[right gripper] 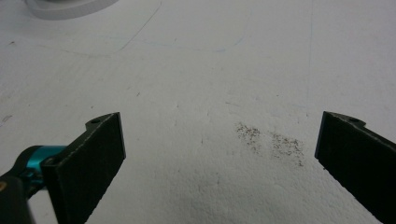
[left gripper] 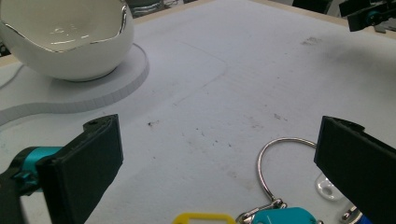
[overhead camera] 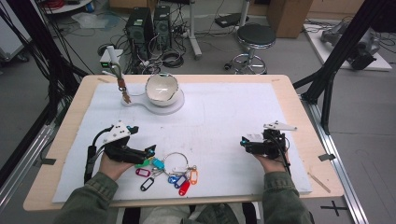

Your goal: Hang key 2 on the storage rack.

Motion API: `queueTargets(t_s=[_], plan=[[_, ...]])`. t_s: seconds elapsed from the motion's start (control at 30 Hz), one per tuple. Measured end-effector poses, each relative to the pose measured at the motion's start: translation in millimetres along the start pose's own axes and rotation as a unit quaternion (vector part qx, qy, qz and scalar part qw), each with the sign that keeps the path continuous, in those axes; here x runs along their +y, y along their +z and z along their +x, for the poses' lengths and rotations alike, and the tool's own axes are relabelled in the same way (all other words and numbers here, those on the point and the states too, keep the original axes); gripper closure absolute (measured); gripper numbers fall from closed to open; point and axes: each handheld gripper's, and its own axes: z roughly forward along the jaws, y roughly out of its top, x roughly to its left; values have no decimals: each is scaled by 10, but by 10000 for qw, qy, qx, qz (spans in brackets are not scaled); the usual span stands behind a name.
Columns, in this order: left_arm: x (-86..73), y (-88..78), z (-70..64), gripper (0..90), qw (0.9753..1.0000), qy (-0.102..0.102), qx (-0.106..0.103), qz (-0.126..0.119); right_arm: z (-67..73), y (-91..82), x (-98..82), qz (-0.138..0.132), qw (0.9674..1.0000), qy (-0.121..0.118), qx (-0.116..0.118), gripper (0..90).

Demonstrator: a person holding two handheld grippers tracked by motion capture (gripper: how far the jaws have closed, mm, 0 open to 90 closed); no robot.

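A metal key ring (overhead camera: pixel 176 160) with several coloured tags, red (overhead camera: pixel 184 188), orange (overhead camera: pixel 194 176) and blue (overhead camera: pixel 173 179) among them, lies near the table's front edge. My left gripper (overhead camera: pixel 149 151) rests just left of it, open. In the left gripper view the ring (left gripper: pixel 280 158) curves between the wide-apart jaws of this gripper (left gripper: pixel 218 135), with a yellow tag (left gripper: pixel 203 218) and a teal tag (left gripper: pixel 285 216) at the bottom edge. My right gripper (overhead camera: pixel 244 143) sits at the right, open over bare board; its own view shows this gripper (right gripper: pixel 219 126) holding nothing.
A white bowl with a broken-shell rim (overhead camera: pixel 162 88) stands on a white base (overhead camera: pixel 175 106) at the back, beside a small stand (overhead camera: pixel 122 86). A white foam board (overhead camera: pixel 224 116) covers the wooden table (overhead camera: pixel 299 112). Dark specks (right gripper: pixel 271 140) mark the board.
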Motion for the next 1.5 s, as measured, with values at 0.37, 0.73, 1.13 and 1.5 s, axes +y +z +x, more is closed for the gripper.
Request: queueTargets(t_s=[0.37,0.73,1.13,1.5], plan=[[8,90,-128,17,9995,167,-238,144,-7,1,-1,1,10000,-11,7,6],[20,172,-254,17,9979,328,-484,279,-1,6,-2,21,10000,13,2,7],[20,356,-558,17,9898,652,-1059,694,-2,11,-4,43,10000,-7,0,6],[0,438,-659,17,9825,738,-1358,1040,0,14,-7,59,10000,-14,-5,7]])
